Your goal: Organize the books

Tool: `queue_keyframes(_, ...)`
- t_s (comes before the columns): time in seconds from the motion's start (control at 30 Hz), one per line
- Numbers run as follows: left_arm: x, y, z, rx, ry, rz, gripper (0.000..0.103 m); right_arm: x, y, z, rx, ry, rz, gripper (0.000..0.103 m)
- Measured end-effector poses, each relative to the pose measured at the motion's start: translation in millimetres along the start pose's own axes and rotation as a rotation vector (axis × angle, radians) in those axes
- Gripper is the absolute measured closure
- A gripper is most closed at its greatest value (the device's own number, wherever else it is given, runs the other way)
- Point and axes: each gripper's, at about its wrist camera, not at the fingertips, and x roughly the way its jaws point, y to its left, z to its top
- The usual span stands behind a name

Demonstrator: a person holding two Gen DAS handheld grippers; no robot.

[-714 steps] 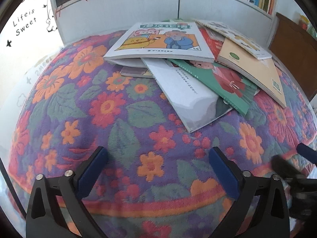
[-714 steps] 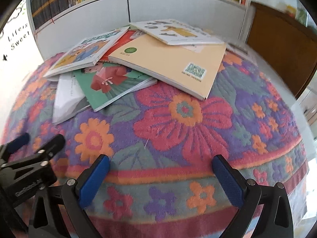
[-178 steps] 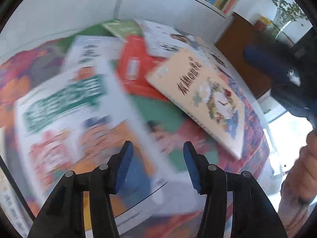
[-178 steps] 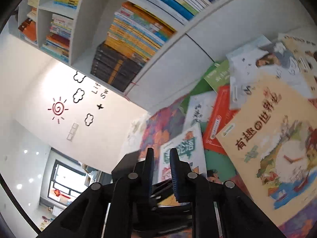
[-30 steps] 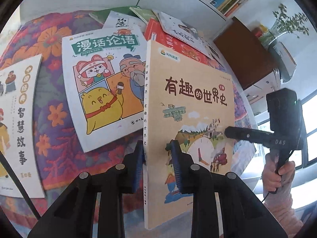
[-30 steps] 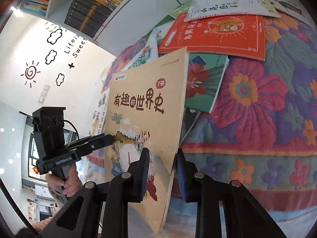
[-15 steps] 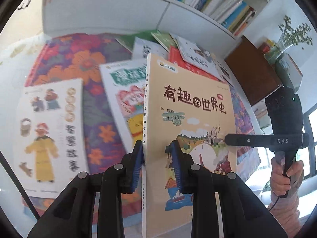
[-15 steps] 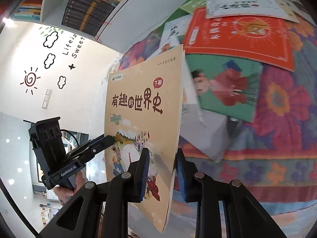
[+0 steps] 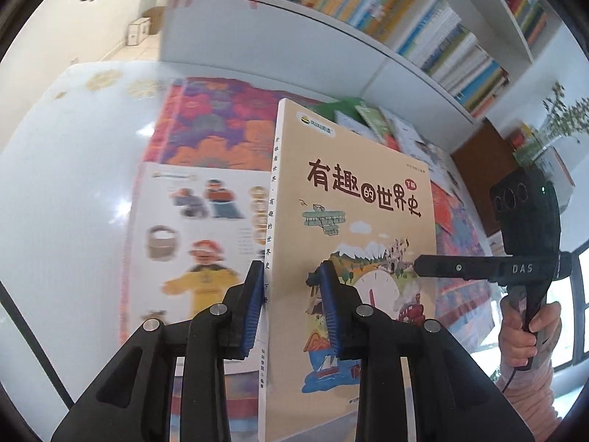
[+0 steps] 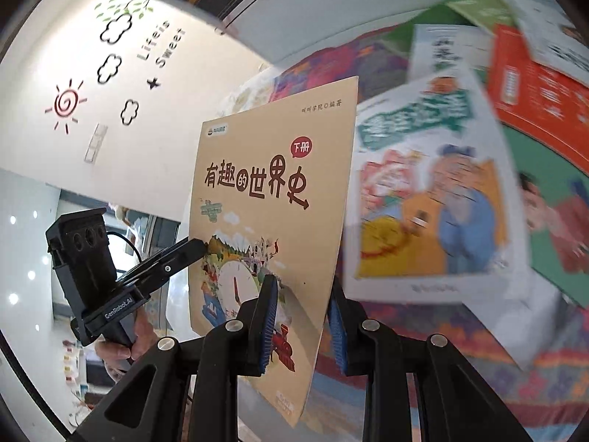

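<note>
Left wrist view: one tan book (image 9: 353,243) stands upright, long axis vertical, title at top, its spine edge pinched by the left tool (image 9: 292,309). Right wrist view: the right tool (image 10: 300,326) pinches its opposite edge above four blurred books (image 10: 434,199) on the bed (image 10: 405,335).

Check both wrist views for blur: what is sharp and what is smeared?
Left wrist view: the tan book and left hand-held gripper are sharp; the white storybook on the table and the shelves are motion-blurred. Right wrist view: the tan book and right hand-held gripper are crisp; the cartoon-cover book and red book behind are smeared.
</note>
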Motion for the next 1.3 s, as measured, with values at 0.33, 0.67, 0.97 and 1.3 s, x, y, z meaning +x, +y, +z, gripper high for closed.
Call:
queue_keyframes(0.33,6.7,75.7,2.1,-0.113,-0.039,0.045,0.074,78.8,29.7,38.9,-0.054,0.083,0.015,0.076)
queue_keyframes(0.67,37.0,106.1,-0.3,-0.165,-0.016,0.041,0.074,121.7,17.3,59.3,-0.032,0.108,0.008,0.075)
queue_keyframes(0.97,47.0,112.3,-3.5,-0.161,-0.006,0.076,0.074,128.1,4.3,48.5,-0.022,0.13,-0.003,0.075)
queue_keyframes(1.3,49.5,112.2,-4.5,-0.138,-0.002,0.121,0.071,128.6,4.1,50.3,-0.009,0.117,0.007,0.074)
